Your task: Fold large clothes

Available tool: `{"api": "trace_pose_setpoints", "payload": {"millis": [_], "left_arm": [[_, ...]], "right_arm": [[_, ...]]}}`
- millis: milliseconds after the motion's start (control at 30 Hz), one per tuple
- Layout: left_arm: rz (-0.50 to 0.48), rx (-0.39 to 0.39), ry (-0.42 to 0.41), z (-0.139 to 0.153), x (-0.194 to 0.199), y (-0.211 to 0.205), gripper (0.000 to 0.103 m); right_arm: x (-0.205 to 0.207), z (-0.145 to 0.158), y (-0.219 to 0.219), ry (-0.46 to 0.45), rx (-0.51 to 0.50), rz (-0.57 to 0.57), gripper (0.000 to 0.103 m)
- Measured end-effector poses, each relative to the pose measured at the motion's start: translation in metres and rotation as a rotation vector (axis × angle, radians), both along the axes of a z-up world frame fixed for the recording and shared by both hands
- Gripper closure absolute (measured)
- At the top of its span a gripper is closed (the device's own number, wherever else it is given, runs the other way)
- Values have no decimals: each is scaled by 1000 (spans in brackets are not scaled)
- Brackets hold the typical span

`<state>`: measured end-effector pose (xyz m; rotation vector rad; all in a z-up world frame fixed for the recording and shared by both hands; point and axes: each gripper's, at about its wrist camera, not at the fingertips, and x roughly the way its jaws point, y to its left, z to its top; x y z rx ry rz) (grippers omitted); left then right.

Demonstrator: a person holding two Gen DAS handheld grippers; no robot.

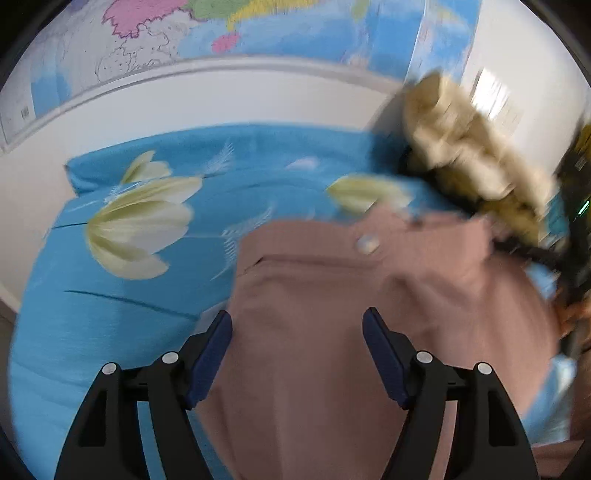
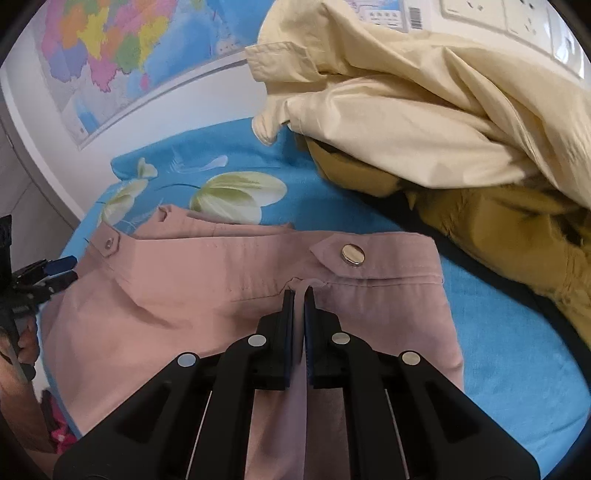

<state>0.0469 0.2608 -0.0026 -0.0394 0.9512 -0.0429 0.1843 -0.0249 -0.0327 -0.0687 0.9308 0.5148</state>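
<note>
The pink garment [image 2: 236,295] lies spread on the blue flowered bedsheet [image 2: 498,332], its waistband and 2 snap tabs toward the wall. The right gripper [image 2: 299,295] has its fingers pinched narrow on a ridge of pink cloth just below the waistband. The left gripper [image 1: 297,321] hangs over the garment's other side with its fingers spread wide and nothing between them.

With only 1 corner held, I'd judge that any pull from the right side will drag the garment askew and undo whatever crease is there. The pinch takes in just a thin ridge of fabric, so it might slip out, or lift only the top layer and leave the rest behind. The heap of cream clothing [image 2: 424,122] and the mustard piece [image 2: 517,229] sit near the pink garment's right edge; a wide sweep could catch them or push the fold onto them. The left view is blurred, so how close its fingers are to the cloth I cannot tell.

The surface looks like a soft bed, which gives under pressure. Behind it is a white wall with a coloured map [image 2: 107,48], and wall sockets [image 2: 517,18] at the upper right.
</note>
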Motion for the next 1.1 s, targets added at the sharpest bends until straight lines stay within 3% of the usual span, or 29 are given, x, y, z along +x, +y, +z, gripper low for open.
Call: {"api": "trace_pose_setpoints", "payload": {"millis": [33,133,167,233,300,433,567,667,767,867,933,1000,1100], "left_arm": [[14,25,14,-7,1,2,38],[52,-86,45,-25,6,22,49],[60,-109,47,-27,7,26,50],[99,-129,51,-27,8,33,50],[118,-123,47,-20,4,32,49],[105,-100,-28,-2,-19,23,49],[95,-48,-5,-14,-19,18,47],[132,-113,14,-34,-7,32,46],[146,-114,9,-34,-4,34,43],[139,-98,-38,-20,-22,33,40],[127,-144,-66,-13,-40,40,27],[106,-216,-91,-10,-62,51,25],[70,-258,-67,-15,-83,56,21]], "right_arm": [[4,-5,1,21,-7,-2,89],[12,-15,-6,95,18,-15,79],[9,-12,-9,91,33,-14,74],[-6,2,-16,30,41,-13,54],[-27,18,-24,-44,32,8,54],[-60,29,-42,-80,42,60,56],[-65,6,-49,-49,-35,58,59],[-50,-14,-55,-32,-17,28,63],[-47,-13,-57,-27,22,3,62],[-63,3,-72,-51,58,-7,47],[-83,16,-94,-95,68,-19,28],[-103,21,-121,-106,94,-31,23],[-123,8,-142,-13,148,3,18]]}}
